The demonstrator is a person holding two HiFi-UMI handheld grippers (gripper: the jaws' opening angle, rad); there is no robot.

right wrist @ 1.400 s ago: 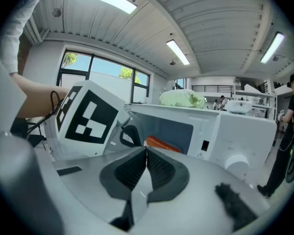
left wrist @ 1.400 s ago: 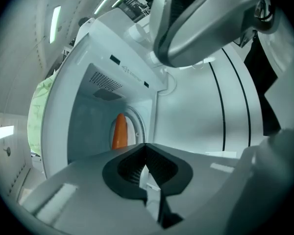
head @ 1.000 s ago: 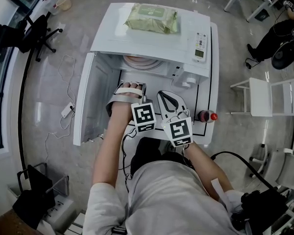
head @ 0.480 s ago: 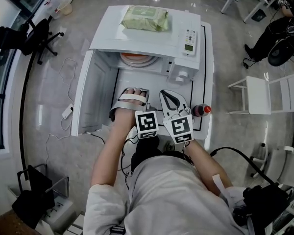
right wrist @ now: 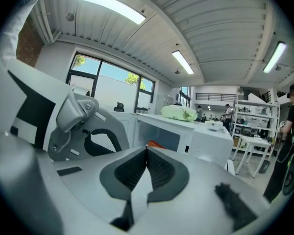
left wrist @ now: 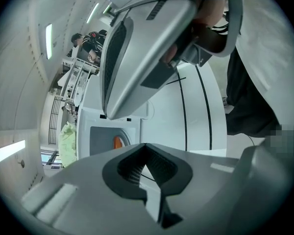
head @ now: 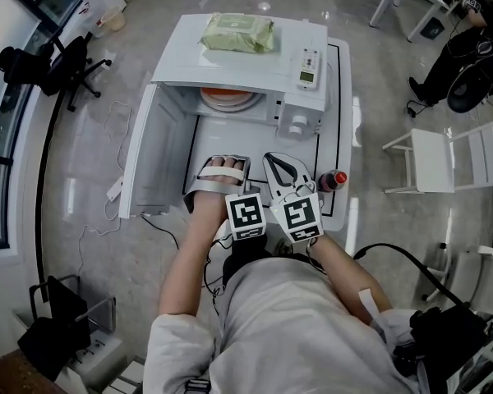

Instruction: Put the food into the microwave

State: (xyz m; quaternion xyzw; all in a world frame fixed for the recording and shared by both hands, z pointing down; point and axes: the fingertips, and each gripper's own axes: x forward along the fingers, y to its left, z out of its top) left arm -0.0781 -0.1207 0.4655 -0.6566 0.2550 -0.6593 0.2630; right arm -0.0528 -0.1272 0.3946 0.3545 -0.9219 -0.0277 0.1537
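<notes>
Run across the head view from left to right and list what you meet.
Black office chair → open white microwave door → left gripper → right gripper → dark red-capped bottle → white slatted chair.

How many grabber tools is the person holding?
2. The left tool is in front of the open microwave. The right tool is just beside it, nearer the red-capped bottle. Both are shut and empty. None seems hidden.
</notes>
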